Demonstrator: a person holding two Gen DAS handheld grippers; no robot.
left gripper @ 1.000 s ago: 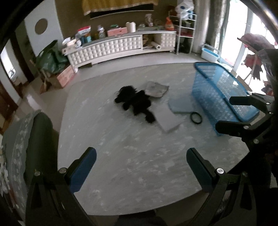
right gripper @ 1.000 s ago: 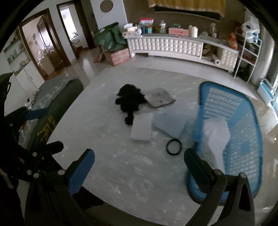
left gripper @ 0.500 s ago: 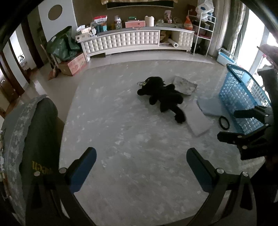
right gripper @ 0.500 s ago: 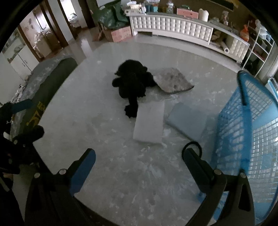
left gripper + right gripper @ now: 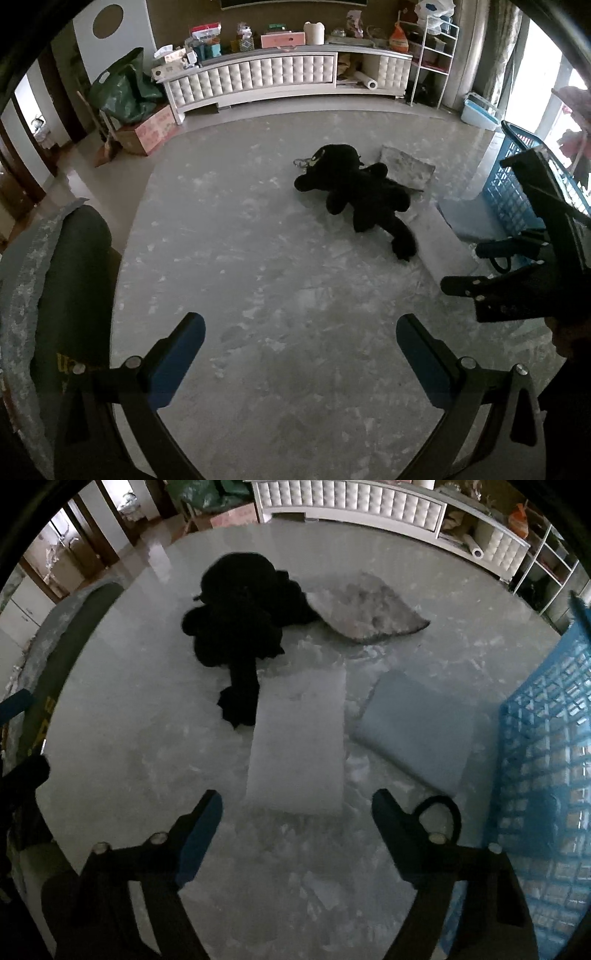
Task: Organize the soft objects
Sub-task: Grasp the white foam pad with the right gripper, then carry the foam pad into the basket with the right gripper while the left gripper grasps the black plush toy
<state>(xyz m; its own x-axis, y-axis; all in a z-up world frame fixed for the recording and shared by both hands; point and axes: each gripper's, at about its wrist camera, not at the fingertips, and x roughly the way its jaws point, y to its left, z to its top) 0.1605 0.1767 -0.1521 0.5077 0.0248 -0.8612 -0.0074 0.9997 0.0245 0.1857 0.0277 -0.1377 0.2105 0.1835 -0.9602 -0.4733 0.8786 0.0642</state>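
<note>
Jaws: both our left gripper (image 5: 300, 338) and right gripper (image 5: 296, 810) stand spread wide, holding nothing.
Nearest thing: the white foam pad (image 5: 297, 738) lies on the floor straight ahead of our right jaws, just beyond the tips; our left is well apart from it.
Long axis: it runs away from us, in line with the right fingers.
Neighbours: black plush toy (image 5: 236, 627) touches its far-left corner; blue-grey cushion (image 5: 415, 731) just right; blue basket (image 5: 546, 760) further right.
Next move, we judge: right gripper descends onto the pad's near short edge.
</note>
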